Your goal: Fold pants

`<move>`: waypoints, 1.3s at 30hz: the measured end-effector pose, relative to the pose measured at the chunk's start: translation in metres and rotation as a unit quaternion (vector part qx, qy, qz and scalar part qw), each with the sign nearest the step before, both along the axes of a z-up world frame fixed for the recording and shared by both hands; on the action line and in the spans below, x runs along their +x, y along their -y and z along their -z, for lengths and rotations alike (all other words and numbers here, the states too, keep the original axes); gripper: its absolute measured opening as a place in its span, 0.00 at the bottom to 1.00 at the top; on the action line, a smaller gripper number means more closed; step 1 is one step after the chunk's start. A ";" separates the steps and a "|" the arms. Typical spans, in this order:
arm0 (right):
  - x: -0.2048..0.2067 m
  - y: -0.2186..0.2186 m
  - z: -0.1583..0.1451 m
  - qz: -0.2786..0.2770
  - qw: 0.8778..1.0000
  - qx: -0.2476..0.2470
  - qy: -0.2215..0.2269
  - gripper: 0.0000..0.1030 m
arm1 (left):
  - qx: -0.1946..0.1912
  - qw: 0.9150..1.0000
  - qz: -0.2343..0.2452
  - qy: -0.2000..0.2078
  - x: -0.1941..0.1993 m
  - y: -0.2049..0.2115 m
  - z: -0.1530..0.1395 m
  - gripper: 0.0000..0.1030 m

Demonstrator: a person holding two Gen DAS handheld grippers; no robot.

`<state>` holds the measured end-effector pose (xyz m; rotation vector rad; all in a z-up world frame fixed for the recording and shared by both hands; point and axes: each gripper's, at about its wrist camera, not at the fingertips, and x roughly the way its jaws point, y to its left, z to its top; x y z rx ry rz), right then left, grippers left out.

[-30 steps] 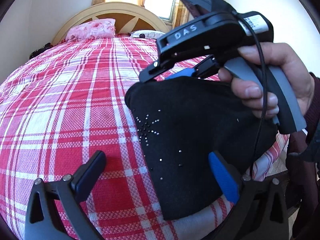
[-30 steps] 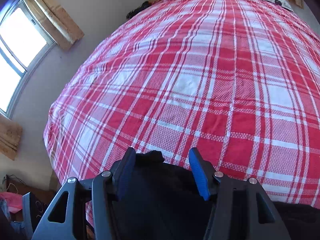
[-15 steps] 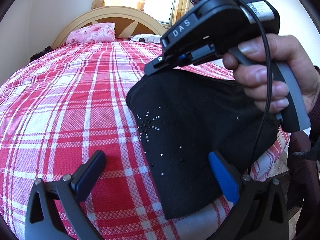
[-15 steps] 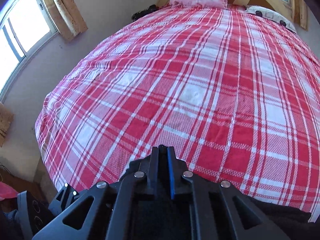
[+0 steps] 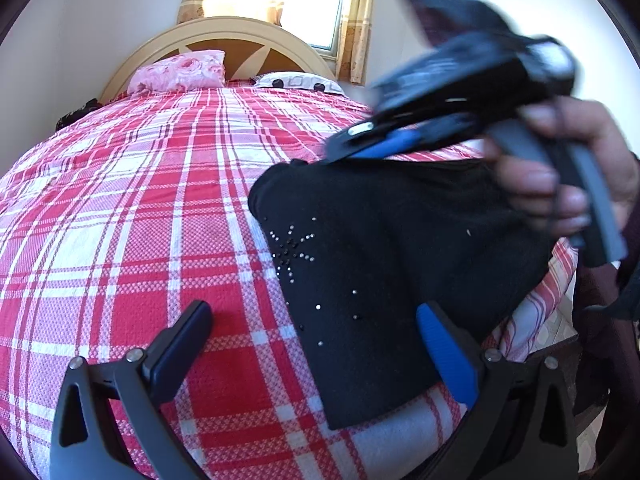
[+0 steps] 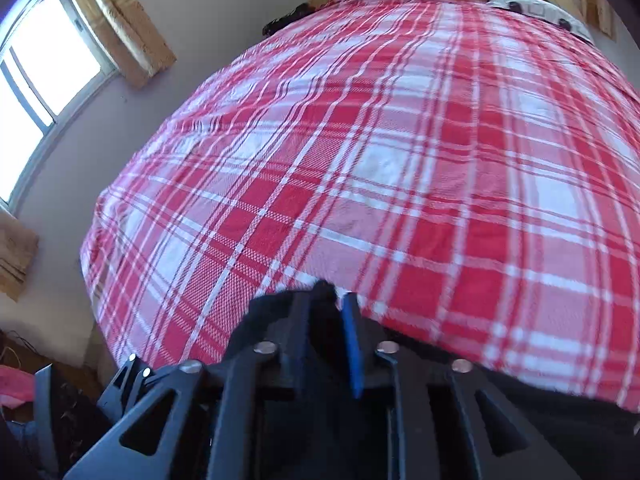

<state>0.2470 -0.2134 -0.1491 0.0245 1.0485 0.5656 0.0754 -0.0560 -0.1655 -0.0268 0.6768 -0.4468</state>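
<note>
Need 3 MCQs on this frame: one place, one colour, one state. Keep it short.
1. Where do the black pants lie?
A. on the pink pillow
B. at the near right edge of the bed
C. on the floor

2. What colours is the plaid bedspread?
A. red and white
B. green and yellow
C. plain grey

3. How does the left gripper stand?
A. shut on the pants
B. shut on the bedspread
C. open, holding nothing

Key:
1 B, the folded pants rest on the bedspread by its near right edge.
2 A, red squares crossed by white bands.
3 C, its fingers stand wide apart over the bedspread and pants, pinching neither.
</note>
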 end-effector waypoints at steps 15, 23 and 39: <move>-0.164 0.154 0.014 0.114 0.990 -0.041 0.069 0.38 | 0.001 1.000 -0.028 0.009 -0.005 0.004 -0.012 1.00; -0.164 0.160 -0.020 0.130 0.980 -0.028 0.147 0.38 | 0.032 0.998 -0.005 0.045 0.001 0.025 -0.032 1.00; -0.074 0.205 0.011 0.214 0.970 -0.016 0.111 0.45 | 0.103 0.995 0.011 0.007 0.031 0.072 -0.014 1.00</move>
